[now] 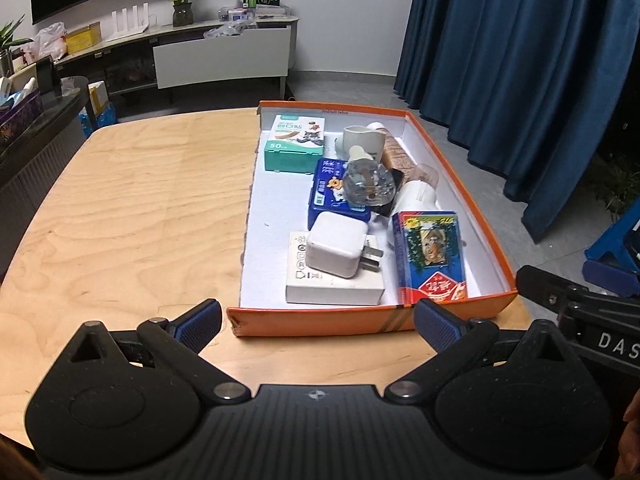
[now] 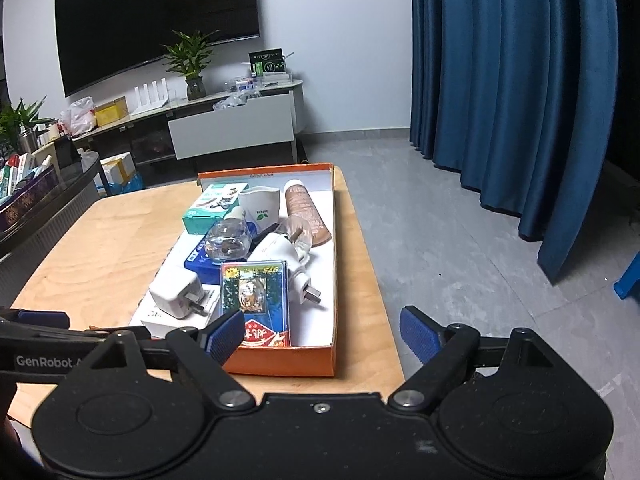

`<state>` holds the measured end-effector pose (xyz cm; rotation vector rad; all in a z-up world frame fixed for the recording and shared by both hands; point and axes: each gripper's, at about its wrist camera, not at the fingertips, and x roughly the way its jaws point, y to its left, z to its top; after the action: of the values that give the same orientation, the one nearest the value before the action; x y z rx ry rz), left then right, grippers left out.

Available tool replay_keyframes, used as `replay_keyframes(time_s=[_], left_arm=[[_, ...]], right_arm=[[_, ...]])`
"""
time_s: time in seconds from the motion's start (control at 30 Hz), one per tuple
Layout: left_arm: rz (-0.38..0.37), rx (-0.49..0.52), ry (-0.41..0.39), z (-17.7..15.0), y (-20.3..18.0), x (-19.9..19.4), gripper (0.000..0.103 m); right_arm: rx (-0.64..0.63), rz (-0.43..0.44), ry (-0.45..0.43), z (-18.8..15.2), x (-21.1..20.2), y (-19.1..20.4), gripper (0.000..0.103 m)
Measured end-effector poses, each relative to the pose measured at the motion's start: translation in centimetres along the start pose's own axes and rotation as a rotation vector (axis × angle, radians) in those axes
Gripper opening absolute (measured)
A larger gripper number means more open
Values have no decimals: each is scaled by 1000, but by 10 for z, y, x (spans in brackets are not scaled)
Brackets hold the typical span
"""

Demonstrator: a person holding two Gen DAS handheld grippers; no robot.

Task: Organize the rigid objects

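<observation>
Orange box [image 1: 320, 322], white inside, crammed with cartons, white charger [image 1: 338, 249], clear bottle [image 1: 366, 184].

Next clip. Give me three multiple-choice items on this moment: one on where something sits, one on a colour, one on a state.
1. Where does the white charger rest?
A. on the bare table
B. on a flat white box inside the orange box
C. on the floor

2. What colour are the pads on the gripper fingers?
A. blue
B. red
C. yellow

3. How does the left gripper stand?
A. shut on the card pack
B. shut and empty
C. open and empty

Answers:
1 B, its body lies on the white box near the orange box's near wall.
2 A, ribbed blue pads show in both wrist views.
3 C, its fingers are spread wide with nothing between them; the right gripper is the same.
</observation>
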<state>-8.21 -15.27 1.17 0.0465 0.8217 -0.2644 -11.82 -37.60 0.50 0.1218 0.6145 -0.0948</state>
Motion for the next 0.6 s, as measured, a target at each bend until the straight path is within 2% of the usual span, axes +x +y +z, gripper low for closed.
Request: replay_keyframes(time_s=[0.6], left_arm=[[-2, -3, 11, -1, 1, 4, 103]], right_arm=[[2, 27, 28, -1, 5, 3, 100]])
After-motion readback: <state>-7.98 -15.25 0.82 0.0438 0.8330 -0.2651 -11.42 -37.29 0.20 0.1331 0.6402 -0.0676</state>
